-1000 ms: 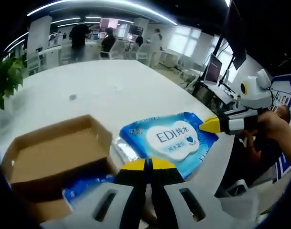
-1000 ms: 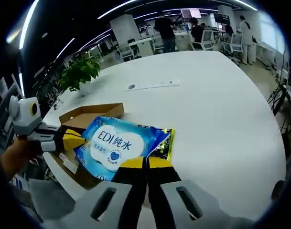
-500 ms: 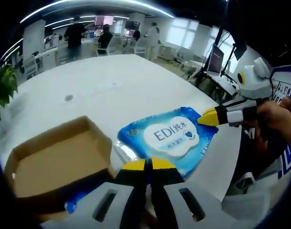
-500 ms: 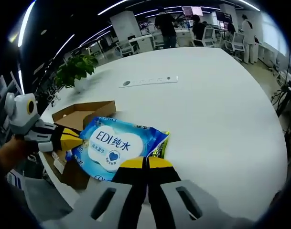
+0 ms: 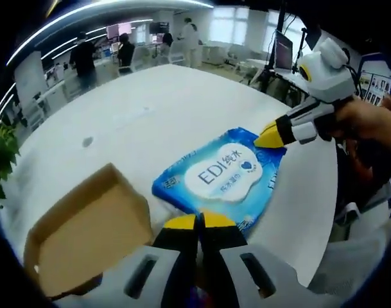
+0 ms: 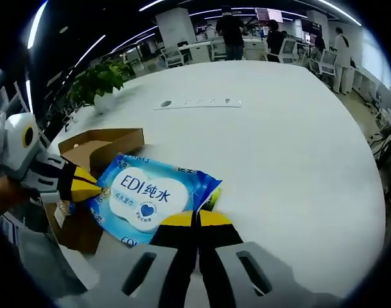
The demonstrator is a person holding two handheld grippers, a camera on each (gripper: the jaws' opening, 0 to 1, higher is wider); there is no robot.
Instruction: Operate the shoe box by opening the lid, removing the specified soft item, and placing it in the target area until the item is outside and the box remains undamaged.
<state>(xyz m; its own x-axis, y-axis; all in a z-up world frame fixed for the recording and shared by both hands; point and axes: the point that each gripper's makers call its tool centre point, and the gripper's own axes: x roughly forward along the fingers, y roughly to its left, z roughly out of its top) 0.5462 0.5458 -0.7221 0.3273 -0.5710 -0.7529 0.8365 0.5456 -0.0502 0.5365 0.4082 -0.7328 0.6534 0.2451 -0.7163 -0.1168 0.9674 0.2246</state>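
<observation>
I've got both tools clamped on the blue wipes pack (image 5: 219, 176): left tool (image 5: 199, 221) on one edge, right tool (image 6: 196, 219) on the opposite edge, jaws closed on each. The pack is outside the open cardboard box (image 5: 86, 237), beside it, over the white surface (image 6: 298, 147). I can't tell whether the pack touches the surface.

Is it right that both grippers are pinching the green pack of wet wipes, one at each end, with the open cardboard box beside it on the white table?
Not quite: the pack of wet wipes is blue, not green, as the right gripper view shows. The rest holds: the left gripper and the right gripper each pinch one end, and the open cardboard box sits beside it on the white table.
</observation>
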